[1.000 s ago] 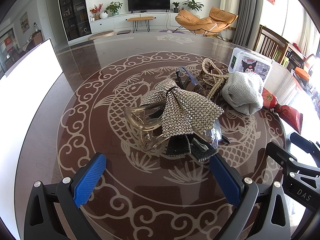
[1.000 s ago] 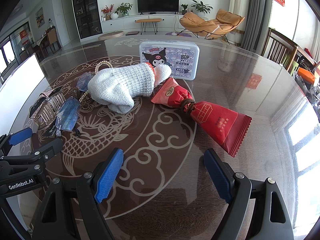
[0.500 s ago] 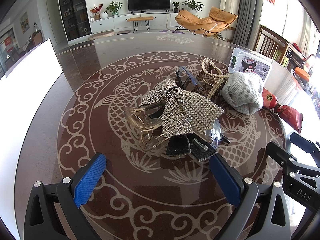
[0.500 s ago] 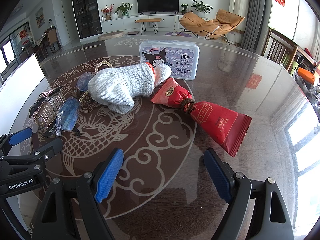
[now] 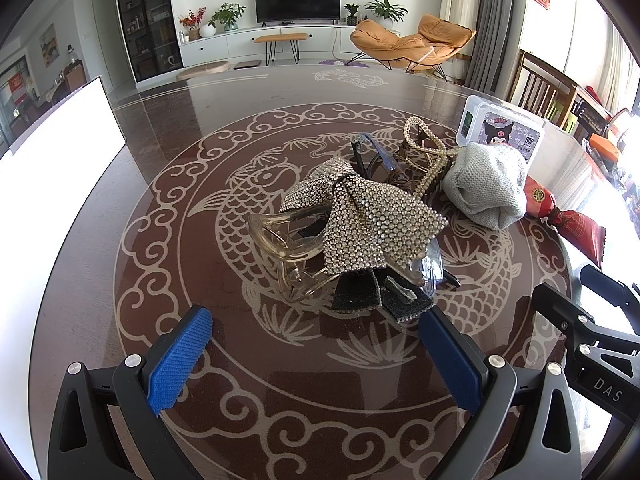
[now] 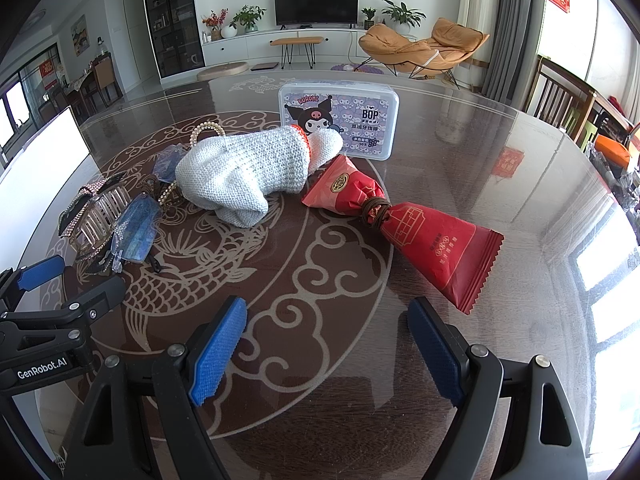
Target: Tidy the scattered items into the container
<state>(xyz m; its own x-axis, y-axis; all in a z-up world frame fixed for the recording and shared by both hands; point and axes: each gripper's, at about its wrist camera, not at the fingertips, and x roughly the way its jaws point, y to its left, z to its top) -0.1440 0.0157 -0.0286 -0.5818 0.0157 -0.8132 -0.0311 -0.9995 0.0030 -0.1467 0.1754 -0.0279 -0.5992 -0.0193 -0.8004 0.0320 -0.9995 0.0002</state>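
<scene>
A rhinestone bow (image 5: 360, 216) lies on a clear hair claw (image 5: 280, 244) just ahead of my open, empty left gripper (image 5: 316, 332). Behind it lie glasses (image 5: 376, 156), a pearl clip (image 5: 424, 148) and a grey knit glove (image 5: 484, 184). In the right wrist view the glove (image 6: 244, 172) lies at centre left, a red snack packet (image 6: 420, 228) to its right, and a Kuromi plastic box (image 6: 340, 120) behind. My right gripper (image 6: 328, 332) is open and empty, short of the packet.
A dark round table (image 5: 160, 128) with a fish pattern carries everything. A white board (image 5: 52, 152) stands at its left edge. Wooden chairs (image 6: 560, 96) stand at the right. The right gripper's body shows in the left wrist view (image 5: 592, 328).
</scene>
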